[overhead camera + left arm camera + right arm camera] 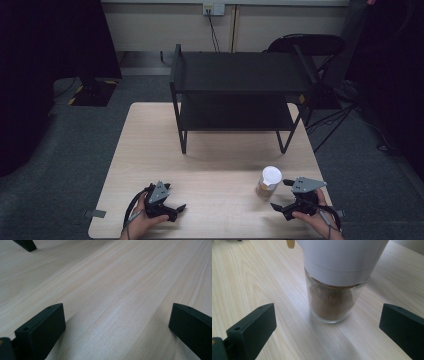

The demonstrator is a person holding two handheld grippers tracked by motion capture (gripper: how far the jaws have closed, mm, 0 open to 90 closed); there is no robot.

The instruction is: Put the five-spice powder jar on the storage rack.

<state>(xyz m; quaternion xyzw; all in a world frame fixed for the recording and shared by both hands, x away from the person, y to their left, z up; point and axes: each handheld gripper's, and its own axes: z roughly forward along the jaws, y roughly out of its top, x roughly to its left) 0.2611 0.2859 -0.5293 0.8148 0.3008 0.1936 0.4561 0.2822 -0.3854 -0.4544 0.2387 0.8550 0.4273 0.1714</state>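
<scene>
Tongs on both sides are held wide open and empty, left tongs (176,206) over bare tabletop (210,170), right tongs (281,196) just beside a white-lidded glass jar (269,182) of brown powder, near the tabletop's front-right.

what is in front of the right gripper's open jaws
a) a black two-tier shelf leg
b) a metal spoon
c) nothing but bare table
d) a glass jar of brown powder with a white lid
d: in the right gripper view the jar with brown powder and a white lid stands on the table just ahead of the right gripper, whose jaws are spread wide and touch nothing.
</scene>
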